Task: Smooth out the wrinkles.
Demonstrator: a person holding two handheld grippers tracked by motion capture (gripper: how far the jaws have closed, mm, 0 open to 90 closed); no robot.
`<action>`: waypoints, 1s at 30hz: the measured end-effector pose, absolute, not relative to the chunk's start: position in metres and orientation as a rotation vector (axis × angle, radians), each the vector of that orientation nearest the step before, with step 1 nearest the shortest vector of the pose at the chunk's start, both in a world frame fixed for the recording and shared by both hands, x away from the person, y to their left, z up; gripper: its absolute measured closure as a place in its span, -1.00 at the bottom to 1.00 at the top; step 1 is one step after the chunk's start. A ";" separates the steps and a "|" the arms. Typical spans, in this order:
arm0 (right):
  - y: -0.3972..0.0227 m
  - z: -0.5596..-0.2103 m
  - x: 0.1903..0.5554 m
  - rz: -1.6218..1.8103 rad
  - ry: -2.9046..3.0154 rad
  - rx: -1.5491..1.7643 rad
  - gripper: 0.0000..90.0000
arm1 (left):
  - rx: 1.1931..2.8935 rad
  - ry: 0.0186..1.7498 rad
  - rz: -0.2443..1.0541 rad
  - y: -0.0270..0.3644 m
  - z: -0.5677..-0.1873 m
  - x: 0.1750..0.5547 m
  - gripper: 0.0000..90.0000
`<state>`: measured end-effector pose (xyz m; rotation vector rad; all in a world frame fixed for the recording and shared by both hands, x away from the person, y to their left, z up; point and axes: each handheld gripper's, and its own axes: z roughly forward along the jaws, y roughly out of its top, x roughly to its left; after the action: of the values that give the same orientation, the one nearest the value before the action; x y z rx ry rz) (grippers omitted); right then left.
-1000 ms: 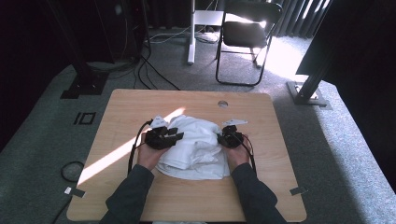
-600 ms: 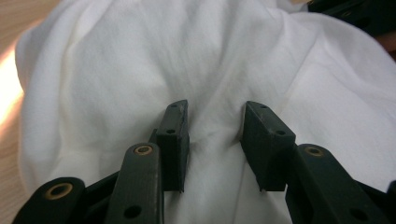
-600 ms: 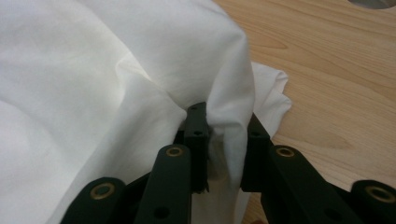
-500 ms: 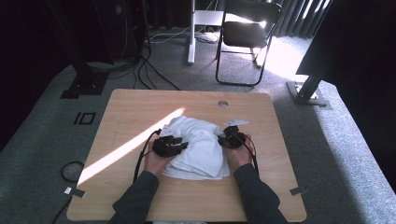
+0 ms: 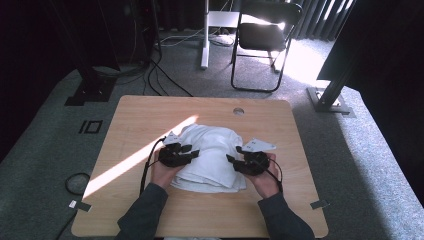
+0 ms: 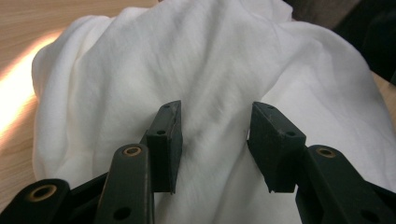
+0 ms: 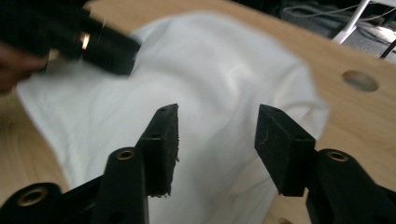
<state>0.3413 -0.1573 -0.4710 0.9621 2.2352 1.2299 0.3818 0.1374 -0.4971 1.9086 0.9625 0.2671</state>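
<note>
A white cloth (image 5: 210, 157) is seen bunched in a soft heap at the middle of the wooden worktop (image 5: 125, 120), slightly toward the person's side. In the high view it is flanked by the left tongs (image 5: 192, 151) at its left edge and the right tongs (image 5: 231, 159) at its right edge, each held in a hand, with dark sleeves (image 5: 142, 215) entering from below. A band of sunlight (image 5: 135, 157) is laid diagonally across the wood to the left of the cloth, and a round hole (image 5: 238, 111) is cut near the far edge.

Finer detail is given by the left gripper view: the cloth's folds (image 6: 224, 70) are spread beneath the left tongs (image 6: 212, 135), whose jaws are held apart over the fabric with nothing clamped. In the right gripper view the right tongs (image 7: 215, 140) are likewise spread wide above the cloth (image 7: 219, 79), and the other gripper is seen blurred at the upper left. Beyond the worktop, a folding chair (image 5: 262, 42) and cables (image 5: 160, 75) are shown on the grey carpet.
</note>
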 end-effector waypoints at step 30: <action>-0.193 -0.494 0.352 1.093 2.222 1.140 0.42 | 1.787 1.188 0.297 0.209 -0.524 0.383 0.22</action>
<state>0.3523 -0.1926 -0.4940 1.1403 2.2219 1.0931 0.3829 0.2092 -0.5236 1.7868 1.1879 0.2972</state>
